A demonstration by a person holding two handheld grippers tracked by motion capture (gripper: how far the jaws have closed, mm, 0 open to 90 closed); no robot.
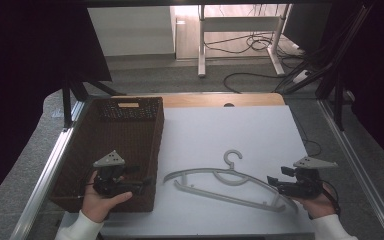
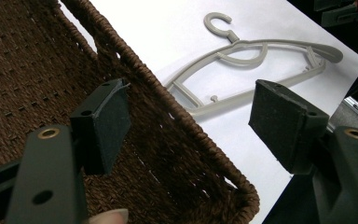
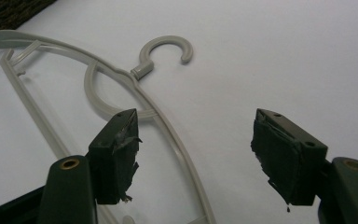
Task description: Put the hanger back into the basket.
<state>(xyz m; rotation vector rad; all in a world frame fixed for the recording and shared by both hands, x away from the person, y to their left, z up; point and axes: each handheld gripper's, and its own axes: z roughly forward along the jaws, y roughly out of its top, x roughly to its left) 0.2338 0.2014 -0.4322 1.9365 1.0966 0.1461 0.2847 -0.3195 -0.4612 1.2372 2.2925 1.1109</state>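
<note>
A grey plastic clothes hanger (image 1: 230,182) lies flat on the white table top (image 1: 240,130), hook pointing away from me. My left gripper (image 1: 147,181) hovers over the near right corner of the brown wicker basket (image 1: 117,150), jaws open and empty. In the left gripper view its jaws straddle the basket rim (image 2: 186,121), with the hanger (image 2: 256,60) beyond. My right gripper (image 1: 271,181) sits at the hanger's right end, open, nothing between its pads. In the right gripper view the hanger's arm (image 3: 168,126) runs just past the left jaw.
The wicker basket is deep, dark inside, and takes up the left side of the table. Metal rails (image 1: 45,175) edge the table on both sides. Beyond the far edge are a desk frame (image 1: 240,30) and cables (image 1: 260,45) on the floor.
</note>
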